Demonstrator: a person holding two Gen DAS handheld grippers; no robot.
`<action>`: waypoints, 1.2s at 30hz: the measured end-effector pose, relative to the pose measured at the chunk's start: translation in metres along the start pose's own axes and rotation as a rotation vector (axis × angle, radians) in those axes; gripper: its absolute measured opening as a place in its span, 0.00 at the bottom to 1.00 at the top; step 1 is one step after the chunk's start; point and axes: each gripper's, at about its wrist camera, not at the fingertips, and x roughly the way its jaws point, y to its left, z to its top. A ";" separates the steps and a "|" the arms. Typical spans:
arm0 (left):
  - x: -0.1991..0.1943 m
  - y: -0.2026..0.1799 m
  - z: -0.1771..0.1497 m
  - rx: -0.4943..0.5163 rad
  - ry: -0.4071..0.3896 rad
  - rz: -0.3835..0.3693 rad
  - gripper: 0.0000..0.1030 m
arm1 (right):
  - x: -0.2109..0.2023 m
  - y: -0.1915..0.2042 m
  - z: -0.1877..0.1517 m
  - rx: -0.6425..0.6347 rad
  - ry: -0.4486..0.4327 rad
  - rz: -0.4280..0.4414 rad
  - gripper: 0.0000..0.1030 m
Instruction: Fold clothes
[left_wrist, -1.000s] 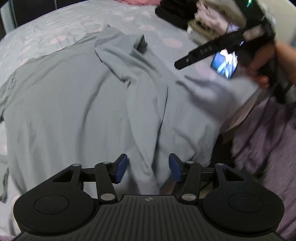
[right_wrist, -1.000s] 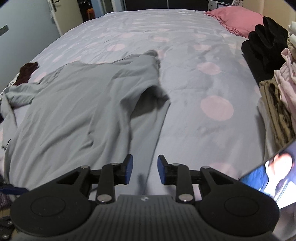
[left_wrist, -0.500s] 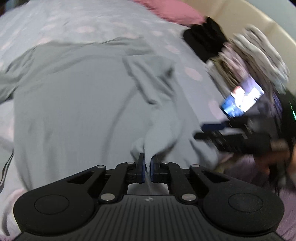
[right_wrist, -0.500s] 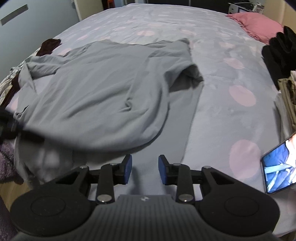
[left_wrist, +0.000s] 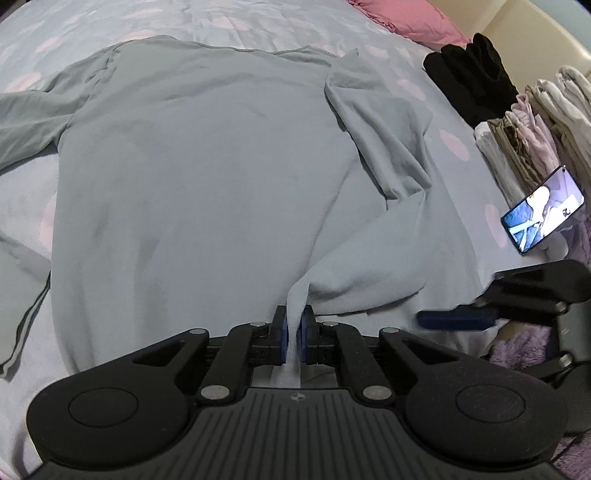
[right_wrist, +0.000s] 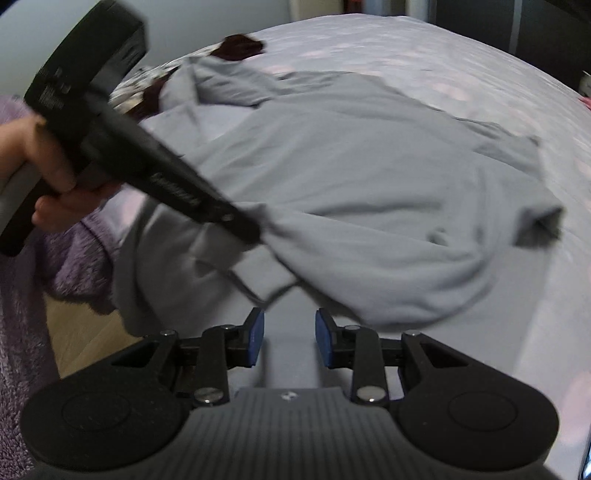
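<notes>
A large grey long-sleeved shirt (left_wrist: 207, 177) lies spread on the bed, one sleeve folded over its right side. My left gripper (left_wrist: 294, 338) is shut on the shirt's near hem, with cloth pinched between its blue pads. It also shows in the right wrist view (right_wrist: 255, 230), gripping the bunched hem of the shirt (right_wrist: 369, 192). My right gripper (right_wrist: 289, 338) is open and empty, low over the bed near the hem. It shows at the right edge of the left wrist view (left_wrist: 458, 319).
The bed has a pale sheet with pink dots (left_wrist: 221, 22). A stack of folded clothes (left_wrist: 528, 125), a black garment (left_wrist: 472, 74) and a lit phone (left_wrist: 543, 208) lie at the right. A pink pillow (left_wrist: 402, 16) is at the back. A purple rug (right_wrist: 22, 295) covers the floor.
My left gripper closed on the shirt's hem and holds it, pulled toward the bed's edge. My right gripper swung left toward the hem and stayed open.
</notes>
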 end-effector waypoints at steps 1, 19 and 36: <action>-0.003 0.000 -0.001 -0.001 -0.004 -0.001 0.10 | 0.004 0.004 0.002 -0.023 0.003 0.007 0.32; -0.021 0.000 -0.014 -0.010 0.012 -0.109 0.03 | -0.019 0.022 0.017 -0.193 0.037 -0.055 0.08; -0.061 -0.140 -0.055 0.243 0.112 -0.451 0.02 | -0.158 0.012 -0.027 -0.012 0.147 -0.128 0.07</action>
